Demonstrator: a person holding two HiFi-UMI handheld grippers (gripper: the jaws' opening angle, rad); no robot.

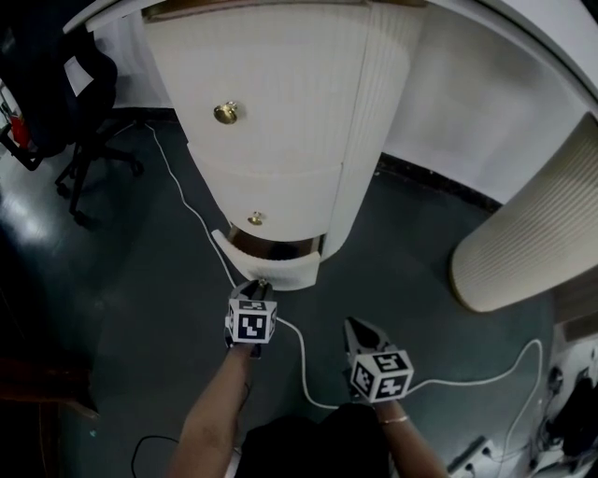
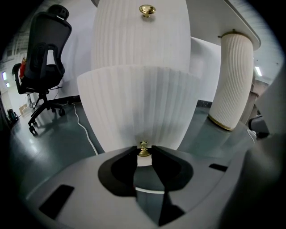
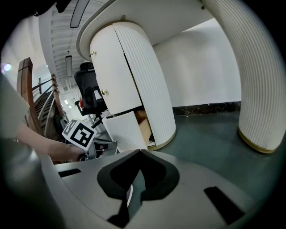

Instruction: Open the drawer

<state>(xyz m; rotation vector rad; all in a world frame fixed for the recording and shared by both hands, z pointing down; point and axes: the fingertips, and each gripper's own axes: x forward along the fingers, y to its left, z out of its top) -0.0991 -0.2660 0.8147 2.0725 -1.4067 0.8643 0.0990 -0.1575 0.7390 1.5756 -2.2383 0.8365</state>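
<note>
A white ribbed cabinet point(image 1: 280, 84) stands ahead with brass-knobbed drawers. Its bottom drawer point(image 1: 273, 267) is pulled part way out, and a brown inside shows behind the front. My left gripper point(image 1: 261, 284) is at that drawer's front, and in the left gripper view its jaws are shut on the small brass knob point(image 2: 143, 150) of the ribbed drawer front point(image 2: 138, 107). A second knob point(image 2: 147, 10) sits higher up. My right gripper point(image 1: 353, 324) hangs to the right over the floor, its jaws together and holding nothing. The right gripper view shows the drawer point(image 3: 125, 129) from the side.
A black office chair point(image 1: 89, 103) stands at the left. A white cable point(image 1: 299, 364) runs over the dark floor between my grippers. A ribbed white column point(image 1: 533, 233) rises at the right, under a curved white top.
</note>
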